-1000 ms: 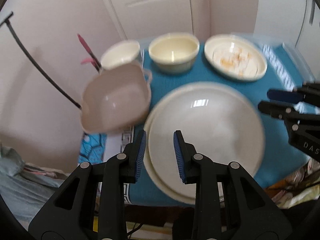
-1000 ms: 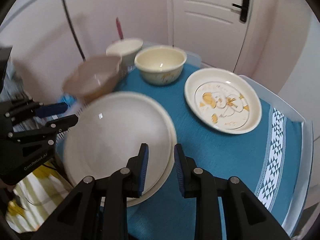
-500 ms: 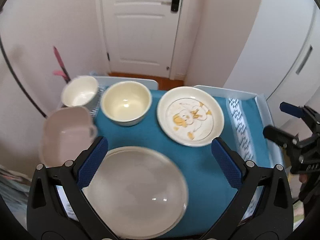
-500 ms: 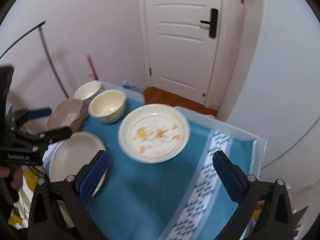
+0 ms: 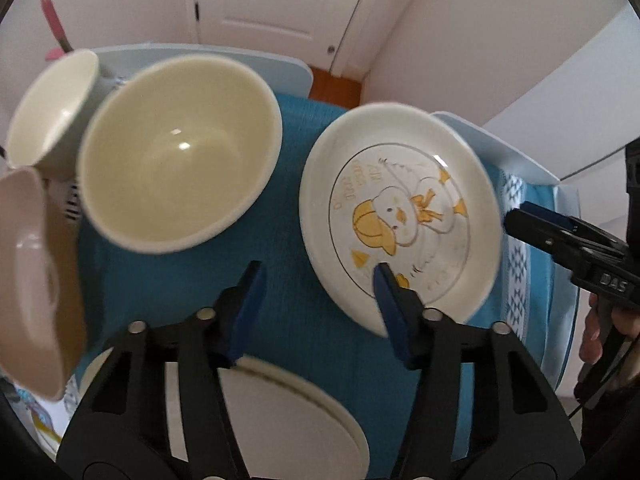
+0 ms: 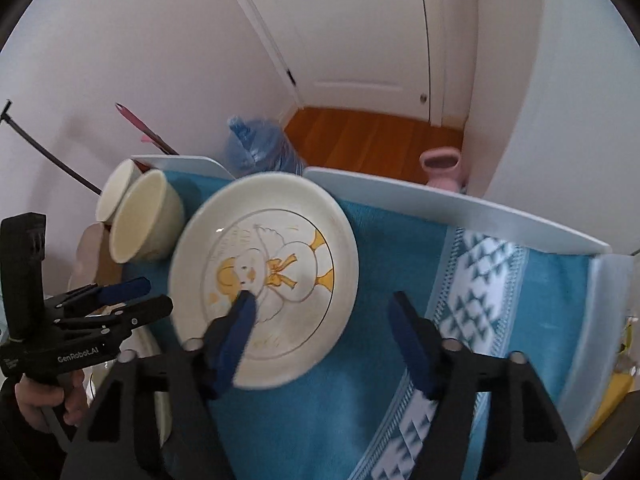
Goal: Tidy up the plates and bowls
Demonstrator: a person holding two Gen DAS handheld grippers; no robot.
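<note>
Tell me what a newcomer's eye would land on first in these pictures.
The duck plate, white with a yellow cartoon duck, lies on the blue cloth mid-table, and both open grippers, left and right, point toward it. To its left stands the cream bowl, with a smaller white bowl behind it at the table's far corner.

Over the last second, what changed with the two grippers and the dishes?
Both grippers let go of the large plain plate, opened wide, and closed in on the duck plate. The left gripper and right gripper now straddle its opposite rims, jaws open, gripping nothing. The cream bowl, white cup and beige dish stayed put.
</note>
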